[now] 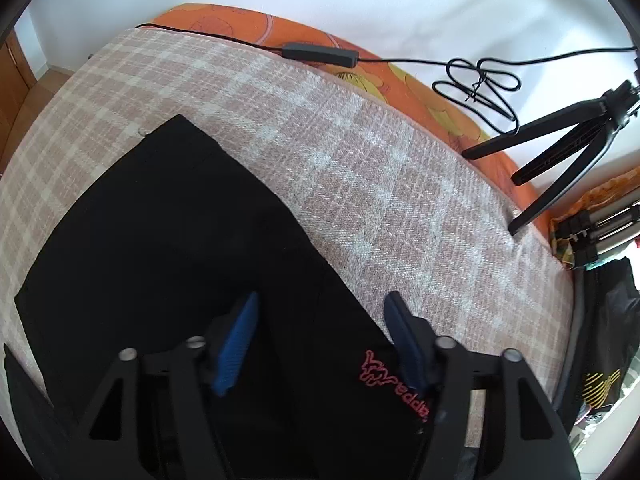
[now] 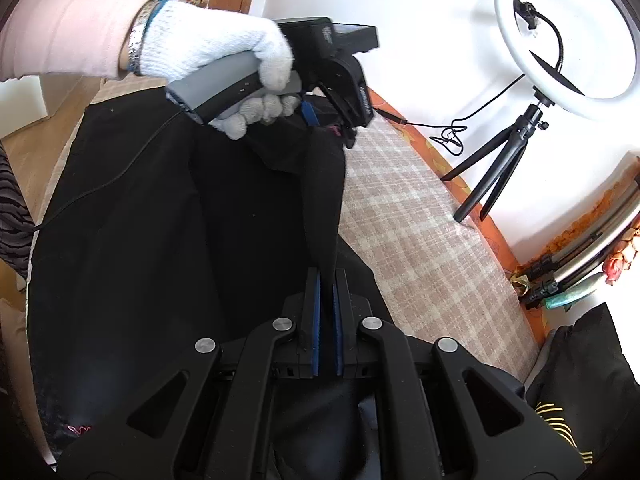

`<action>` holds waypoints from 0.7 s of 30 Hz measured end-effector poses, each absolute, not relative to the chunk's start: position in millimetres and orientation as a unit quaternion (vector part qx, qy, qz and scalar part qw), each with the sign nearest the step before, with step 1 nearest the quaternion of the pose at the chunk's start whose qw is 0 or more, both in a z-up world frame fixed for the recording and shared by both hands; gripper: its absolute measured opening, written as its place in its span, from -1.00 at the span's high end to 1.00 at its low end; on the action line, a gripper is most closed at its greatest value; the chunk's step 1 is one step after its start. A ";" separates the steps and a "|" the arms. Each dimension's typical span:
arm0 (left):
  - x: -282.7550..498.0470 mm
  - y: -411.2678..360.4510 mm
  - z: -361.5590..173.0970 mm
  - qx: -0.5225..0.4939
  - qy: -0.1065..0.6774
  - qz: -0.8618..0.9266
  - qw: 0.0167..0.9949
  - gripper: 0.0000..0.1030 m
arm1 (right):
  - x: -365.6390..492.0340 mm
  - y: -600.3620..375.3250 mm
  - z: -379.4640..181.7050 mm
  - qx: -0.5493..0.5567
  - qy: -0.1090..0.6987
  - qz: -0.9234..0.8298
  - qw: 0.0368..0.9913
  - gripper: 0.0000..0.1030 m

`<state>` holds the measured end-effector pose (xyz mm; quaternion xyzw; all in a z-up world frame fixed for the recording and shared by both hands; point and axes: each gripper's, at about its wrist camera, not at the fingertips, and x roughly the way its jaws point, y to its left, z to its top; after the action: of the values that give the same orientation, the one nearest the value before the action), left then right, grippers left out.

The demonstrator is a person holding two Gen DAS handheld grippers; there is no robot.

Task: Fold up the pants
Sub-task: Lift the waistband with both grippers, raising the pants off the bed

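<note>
My right tongs pinch a ridge of the black pants lying on the bed. My left tongs gape half-wide over the cloth, gripping nothing. If they miss, the fold may sag crooked.

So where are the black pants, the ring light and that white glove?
Black pants [image 1: 160,240]: left wrist view, flat middle of the fabric.
Ring light [image 2: 505,36]: right wrist view, left side of its white ring.
White glove [image 2: 208,40]: right wrist view, back of the hand.
</note>
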<state>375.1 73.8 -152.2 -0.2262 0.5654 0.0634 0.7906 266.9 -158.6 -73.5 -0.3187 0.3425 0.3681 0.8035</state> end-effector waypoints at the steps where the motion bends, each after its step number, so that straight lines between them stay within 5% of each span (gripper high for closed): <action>1: 371.0 76.3 -151.4 -0.235 0.560 0.058 0.793 0.14 | 266.8 -159.0 -72.3 -0.317 0.341 0.365 0.807 0.88; 4: 359.8 83.3 -150.5 -0.246 0.549 0.050 0.797 0.58 | 268.4 -159.4 -67.8 -0.314 0.334 0.347 0.818 0.88; 7: 348.9 91.3 -145.9 -0.265 0.530 0.041 0.804 0.78 | 273.4 -159.0 -62.0 -0.314 0.326 0.324 0.831 0.88; 21: 277.0 116.2 -44.7 -0.252 0.413 -0.014 0.875 0.88 | 240.9 -160.3 1.1 -0.326 0.286 0.282 0.856 0.91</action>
<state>277.0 116.2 -44.7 -0.2516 0.4132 -0.0144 0.8751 240.9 -160.3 1.1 -0.3258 0.2856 0.2824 0.8559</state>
